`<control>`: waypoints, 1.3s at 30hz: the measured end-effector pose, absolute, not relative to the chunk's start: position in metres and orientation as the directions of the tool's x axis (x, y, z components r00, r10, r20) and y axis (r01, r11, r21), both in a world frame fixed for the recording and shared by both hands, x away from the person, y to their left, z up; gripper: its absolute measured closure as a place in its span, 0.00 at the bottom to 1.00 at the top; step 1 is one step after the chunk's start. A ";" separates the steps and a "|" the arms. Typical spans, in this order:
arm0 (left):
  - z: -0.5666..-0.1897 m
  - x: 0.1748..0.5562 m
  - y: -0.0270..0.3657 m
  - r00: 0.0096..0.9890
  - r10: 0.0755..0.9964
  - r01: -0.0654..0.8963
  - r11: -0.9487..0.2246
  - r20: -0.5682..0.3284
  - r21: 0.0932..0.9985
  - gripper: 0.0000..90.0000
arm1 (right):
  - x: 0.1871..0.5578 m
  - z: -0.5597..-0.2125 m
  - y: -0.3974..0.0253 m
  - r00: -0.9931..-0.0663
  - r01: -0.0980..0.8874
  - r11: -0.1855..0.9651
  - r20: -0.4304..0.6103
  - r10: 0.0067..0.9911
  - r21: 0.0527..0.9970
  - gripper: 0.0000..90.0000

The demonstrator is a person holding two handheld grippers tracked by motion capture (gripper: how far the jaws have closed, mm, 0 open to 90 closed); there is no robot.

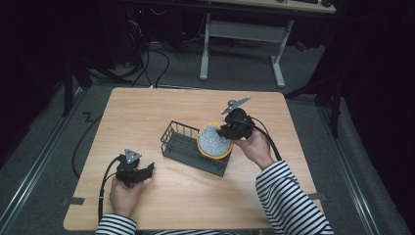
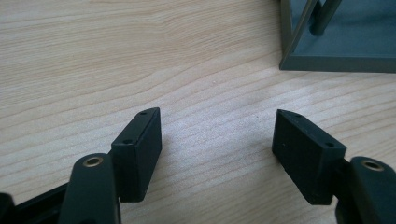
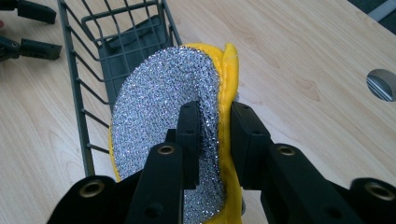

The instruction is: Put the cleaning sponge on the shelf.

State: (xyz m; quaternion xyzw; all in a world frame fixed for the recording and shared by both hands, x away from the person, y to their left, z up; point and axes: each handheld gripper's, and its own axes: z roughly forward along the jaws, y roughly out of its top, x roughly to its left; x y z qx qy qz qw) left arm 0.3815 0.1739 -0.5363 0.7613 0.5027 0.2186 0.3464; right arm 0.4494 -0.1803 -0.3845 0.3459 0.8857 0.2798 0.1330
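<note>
A round scrubbing pad with a glittery silver face and a yellow rim stands on edge at the right end of a dark grey wire rack. My right gripper is shut on the pad's edge, one jaw on the silver face and one on the yellow back. My left gripper rests low over the table's near left, open, with bare wood between its fingers. A corner of the rack shows just beyond it.
The wooden table has bare room at the left, back and front. A round cable hole sits in the tabletop to the right of the pad. Cables trail from both grippers. Beyond the table stands a white desk frame.
</note>
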 end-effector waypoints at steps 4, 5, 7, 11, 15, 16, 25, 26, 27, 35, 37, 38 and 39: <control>-0.536 0.382 0.174 0.399 0.917 0.614 -0.255 -0.015 0.747 0.37 | 0.448 -0.390 -0.179 -0.735 0.535 0.606 -0.029 0.677 0.589 0.79; -0.536 0.382 0.174 0.399 0.917 0.614 -0.255 -0.015 0.747 0.37 | 0.448 -0.391 -0.179 -0.737 0.535 0.606 -0.026 0.675 0.589 0.78; -0.536 0.382 0.174 0.399 0.917 0.614 -0.254 -0.016 0.747 0.37 | 0.447 -0.394 -0.177 -0.746 0.527 0.616 -0.029 0.665 0.585 0.77; -0.536 0.382 0.174 0.399 0.917 0.614 -0.254 -0.017 0.748 0.37 | 0.445 -0.396 -0.180 -0.745 0.531 0.604 -0.013 0.667 0.593 0.65; -0.536 0.382 0.174 0.399 0.917 0.614 -0.253 -0.017 0.748 0.37 | 0.443 -0.394 -0.187 -0.732 0.541 0.569 0.013 0.681 0.619 0.54; -0.536 0.382 0.174 0.399 0.917 0.613 -0.254 -0.016 0.748 0.37 | 0.439 -0.391 -0.197 -0.718 0.543 0.529 0.033 0.696 0.652 0.51; -0.536 0.382 0.174 0.399 0.917 0.614 -0.254 -0.015 0.747 0.37 | 0.420 -0.379 -0.247 -0.631 0.557 0.380 0.078 0.772 0.739 0.52; -0.536 0.382 0.174 0.399 0.917 0.614 -0.254 -0.016 0.747 0.37 | 0.418 -0.379 -0.255 -0.618 0.555 0.365 0.077 0.783 0.748 0.52; -0.536 0.382 0.174 0.398 0.917 0.614 -0.254 -0.015 0.747 0.37 | 0.414 -0.381 -0.263 -0.600 0.561 0.343 0.085 0.795 0.754 0.51; -0.536 0.382 0.174 0.398 0.917 0.614 -0.254 -0.015 0.747 0.38 | 0.394 -0.407 -0.308 -0.506 0.612 0.280 0.093 0.858 0.740 0.52; -0.536 0.382 0.174 0.398 0.917 0.614 -0.254 -0.015 0.747 0.37 | 0.392 -0.409 -0.312 -0.496 0.621 0.272 0.099 0.863 0.735 0.51; -0.536 0.382 0.174 0.398 0.917 0.614 -0.254 -0.015 0.747 0.37 | 0.391 -0.411 -0.315 -0.490 0.621 0.272 0.093 0.867 0.735 0.52; -0.536 0.382 0.174 0.397 0.917 0.614 -0.254 -0.015 0.747 0.37 | 0.388 -0.413 -0.318 -0.484 0.617 0.265 0.092 0.870 0.741 0.52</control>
